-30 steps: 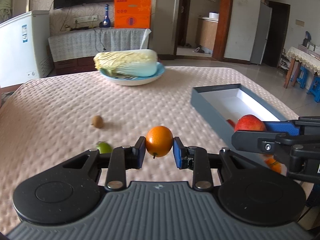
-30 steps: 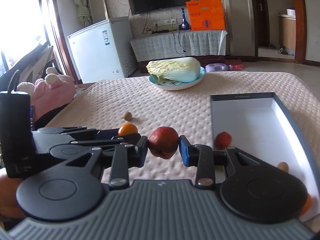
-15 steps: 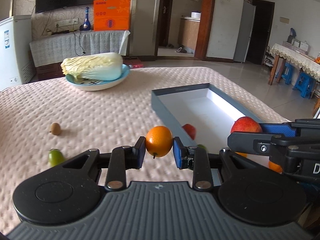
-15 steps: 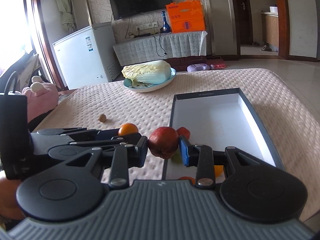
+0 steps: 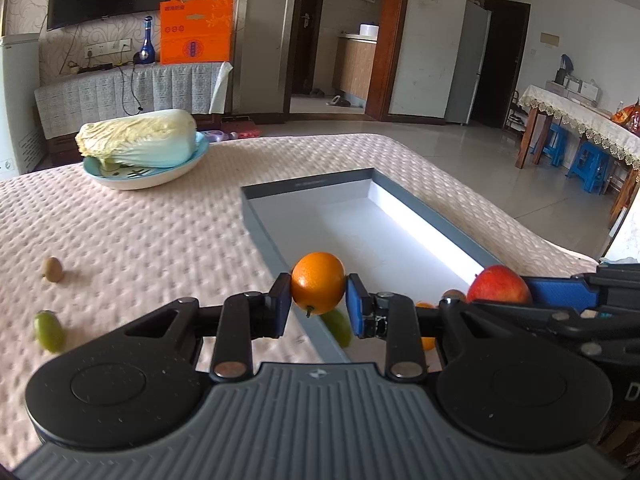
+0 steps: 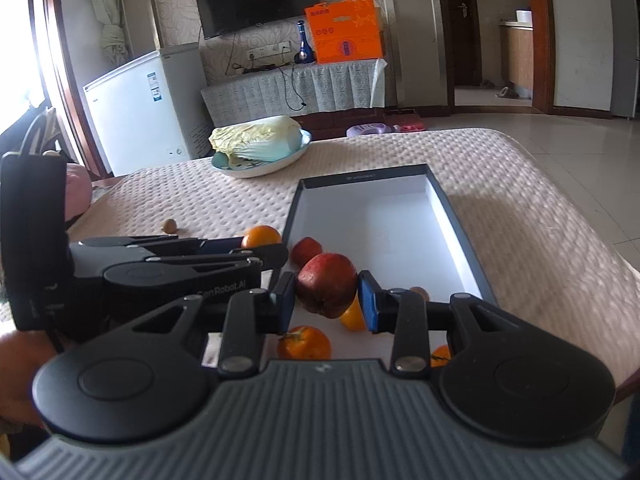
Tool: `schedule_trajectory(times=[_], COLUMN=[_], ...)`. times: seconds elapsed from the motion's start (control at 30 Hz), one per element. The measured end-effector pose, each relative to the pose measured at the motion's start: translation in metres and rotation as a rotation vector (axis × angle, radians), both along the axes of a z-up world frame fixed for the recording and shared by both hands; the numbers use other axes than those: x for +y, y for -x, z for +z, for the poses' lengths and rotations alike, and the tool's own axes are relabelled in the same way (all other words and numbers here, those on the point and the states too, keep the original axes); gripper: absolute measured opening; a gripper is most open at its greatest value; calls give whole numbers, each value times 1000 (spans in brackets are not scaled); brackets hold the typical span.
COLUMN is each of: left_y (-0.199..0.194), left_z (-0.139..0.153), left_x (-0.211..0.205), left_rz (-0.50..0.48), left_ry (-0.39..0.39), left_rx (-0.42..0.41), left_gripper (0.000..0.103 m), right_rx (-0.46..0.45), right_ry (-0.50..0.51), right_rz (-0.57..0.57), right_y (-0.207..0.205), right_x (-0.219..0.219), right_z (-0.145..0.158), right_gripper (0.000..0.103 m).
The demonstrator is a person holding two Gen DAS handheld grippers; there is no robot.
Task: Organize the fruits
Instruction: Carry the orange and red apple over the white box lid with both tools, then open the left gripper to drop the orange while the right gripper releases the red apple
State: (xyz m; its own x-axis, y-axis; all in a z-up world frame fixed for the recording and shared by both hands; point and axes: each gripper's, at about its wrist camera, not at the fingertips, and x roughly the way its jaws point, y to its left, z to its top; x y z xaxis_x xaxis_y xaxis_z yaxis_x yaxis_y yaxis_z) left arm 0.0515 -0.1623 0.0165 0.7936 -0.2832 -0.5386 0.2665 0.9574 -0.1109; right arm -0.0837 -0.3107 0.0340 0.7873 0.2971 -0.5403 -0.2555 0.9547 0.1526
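Observation:
My left gripper (image 5: 318,308) is shut on an orange (image 5: 317,282) and holds it over the near left rim of the grey box (image 5: 272,258). My right gripper (image 6: 327,302) is shut on a red apple (image 6: 326,289) above the near end of the box (image 6: 456,224). The apple also shows in the left wrist view (image 5: 498,285), the orange in the right wrist view (image 6: 262,237). In the box lie a small red fruit (image 6: 306,250), oranges (image 6: 304,343) and a kiwi (image 6: 419,292). A kiwi (image 5: 52,269) and a green fruit (image 5: 49,330) lie on the cloth at the left.
A blue plate (image 5: 160,176) with a napa cabbage (image 5: 138,140) stands at the far side of the pink quilted table. A white freezer (image 6: 146,108) and a cabinet stand behind. The table's right edge drops to a tiled floor.
Both grippers have moved right and forward with their fruit, so they now hang over the near end of the box. The loose kiwi and green fruit have slid left in the left wrist view.

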Motion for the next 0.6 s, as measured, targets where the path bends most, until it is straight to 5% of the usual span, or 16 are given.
schedule_trajectory(times=[0.6], left_y=[-38], left_z=[-10], left_x=[-36], left_rz=[-20], left_ry=[18], left_rx=[23], left_gripper=[34], right_rx=[18], right_ry=[-2], right_rz=[-19], right_y=[1], right_x=[-16], right_z=[-4], right_gripper=[37])
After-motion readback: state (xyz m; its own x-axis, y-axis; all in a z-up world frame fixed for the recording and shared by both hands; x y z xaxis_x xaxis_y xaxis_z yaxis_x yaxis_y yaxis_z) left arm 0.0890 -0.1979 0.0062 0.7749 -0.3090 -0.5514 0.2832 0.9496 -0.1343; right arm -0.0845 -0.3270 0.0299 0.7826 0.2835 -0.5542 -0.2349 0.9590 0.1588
